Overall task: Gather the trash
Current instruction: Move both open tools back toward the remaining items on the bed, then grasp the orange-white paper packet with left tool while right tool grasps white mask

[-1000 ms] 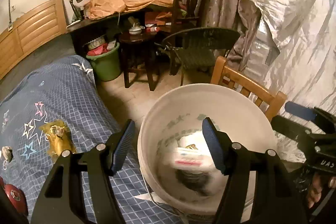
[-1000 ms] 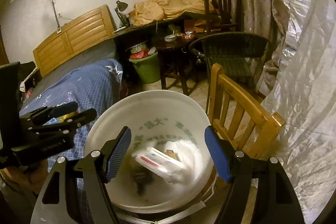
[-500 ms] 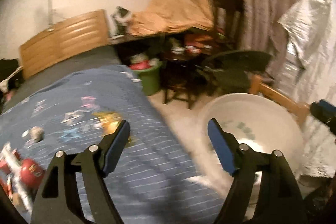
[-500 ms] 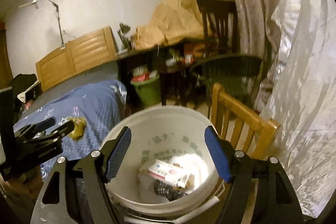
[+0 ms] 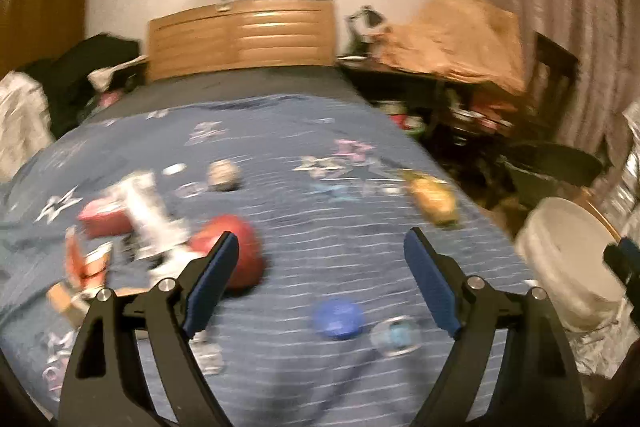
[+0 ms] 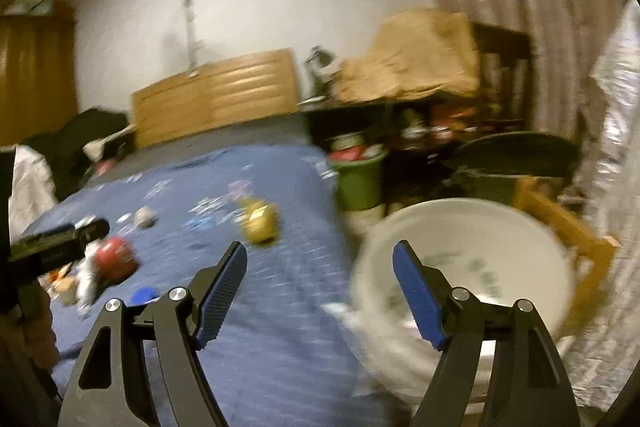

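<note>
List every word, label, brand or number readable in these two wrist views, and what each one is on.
None can be read; both views are motion-blurred.
White bucket: green print on the inner wall, too blurred to read.
Yellow packet on the blue bedspread: no legible print.
Red and white wrappers: markings smeared, unreadable.

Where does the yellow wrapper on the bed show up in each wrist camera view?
Left wrist: yellow wrapper lies right of centre on the blue bedspread, above the right jaw.
Right wrist: yellow wrapper lies near the middle, just above the left jaw, by the bed's right edge.
Shared landmark: the wooden headboard behind the bed.
</note>
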Motion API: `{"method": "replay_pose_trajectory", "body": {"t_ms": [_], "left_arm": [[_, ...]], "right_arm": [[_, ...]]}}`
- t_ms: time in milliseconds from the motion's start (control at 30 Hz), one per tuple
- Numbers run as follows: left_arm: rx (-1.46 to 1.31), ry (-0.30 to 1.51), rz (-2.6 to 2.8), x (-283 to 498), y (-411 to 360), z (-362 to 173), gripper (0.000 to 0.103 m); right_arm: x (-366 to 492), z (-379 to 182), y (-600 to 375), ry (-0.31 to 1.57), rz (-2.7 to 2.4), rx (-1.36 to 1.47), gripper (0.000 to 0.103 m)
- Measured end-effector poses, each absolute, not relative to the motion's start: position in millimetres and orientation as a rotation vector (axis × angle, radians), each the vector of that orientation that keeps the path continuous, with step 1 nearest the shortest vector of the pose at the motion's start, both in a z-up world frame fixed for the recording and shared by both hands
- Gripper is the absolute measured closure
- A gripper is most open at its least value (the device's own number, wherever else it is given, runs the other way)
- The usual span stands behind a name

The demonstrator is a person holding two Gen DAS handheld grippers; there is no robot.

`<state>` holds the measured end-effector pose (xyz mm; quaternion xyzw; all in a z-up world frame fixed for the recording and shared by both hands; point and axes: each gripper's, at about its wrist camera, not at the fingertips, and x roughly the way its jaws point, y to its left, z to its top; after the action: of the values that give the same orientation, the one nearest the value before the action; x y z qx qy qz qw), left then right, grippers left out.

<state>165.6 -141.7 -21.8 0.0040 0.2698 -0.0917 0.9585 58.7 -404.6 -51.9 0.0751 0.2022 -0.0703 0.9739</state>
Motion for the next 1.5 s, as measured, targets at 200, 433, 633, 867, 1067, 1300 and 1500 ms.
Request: {"method": "replay_pose_trajectory", "body": {"t_ms": [200,433,633,867,1067,1300,1500], "left_arm": [[-0.075,0.61,-0.04,179,-35,-17,0.022],[-0.276,0.794,0.039,221,93,-34,0.022],[-0.285,0.859,0.035,241,119,-55,0.022],[-0.246,0.923,0.014,270,114,-82,0.026],[-0.319,0.966,-0.04,282,124,-99,0.097],[-0.371,0.84,-0.048,255,137,-72,0.098],[-0.361,0.774,-0.018,228,133,-47,0.098]], "right_arm": [[106,-64,-303,0.507,0.06,0.088,0.022],[149,-75,-209,0.603,0.29,0.073,0.022],[191,-88,-151,0.702,0.433,0.103,0.022],[232,-116,-115,0.834,0.456,0.143,0.033],[241,-135,-115,0.902,0.487,0.178,0.076],[222,-117,-133,0.837,0.493,0.207,0.078],[201,-99,-147,0.785,0.482,0.217,0.078]]}}
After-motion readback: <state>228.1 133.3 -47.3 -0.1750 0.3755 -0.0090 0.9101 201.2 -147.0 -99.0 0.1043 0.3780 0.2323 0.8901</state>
